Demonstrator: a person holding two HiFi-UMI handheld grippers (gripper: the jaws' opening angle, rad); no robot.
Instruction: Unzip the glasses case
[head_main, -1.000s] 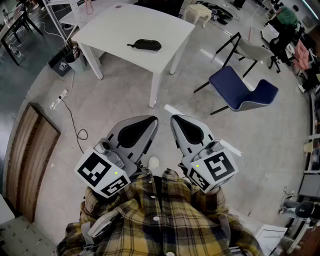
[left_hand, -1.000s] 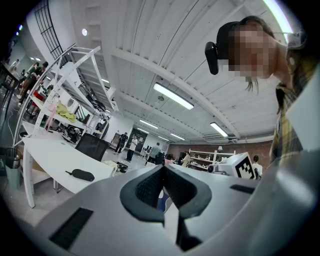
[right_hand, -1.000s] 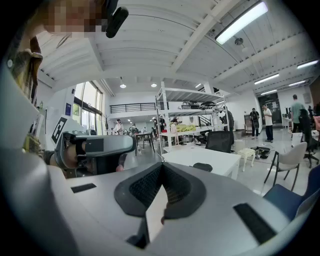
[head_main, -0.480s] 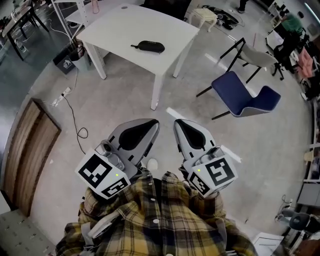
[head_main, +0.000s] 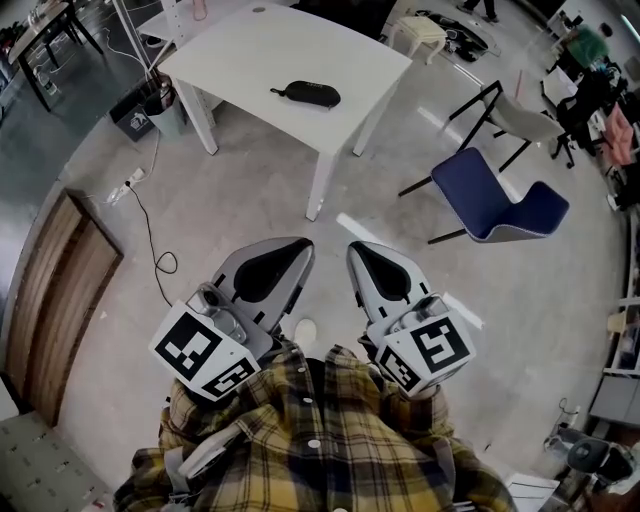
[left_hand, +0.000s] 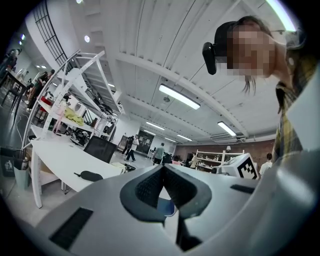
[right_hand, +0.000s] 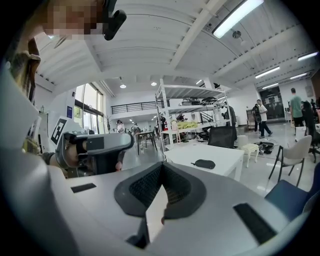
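state: left gripper (head_main: 303, 244) closed, empty; right gripper (head_main: 352, 248) closed, empty | glasses case (head_main: 305, 94) well off on table (head_main: 245, 55) | risk: unpinned case likely slides when zip tugged

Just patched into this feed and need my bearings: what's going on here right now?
A person stands on the floor well short of the white table, holding the left gripper and the right gripper side by side close to the chest. Both have their fingers shut with nothing between them. The black glasses case lies alone on the table, out of reach of either gripper, so the unzipping has not begun.
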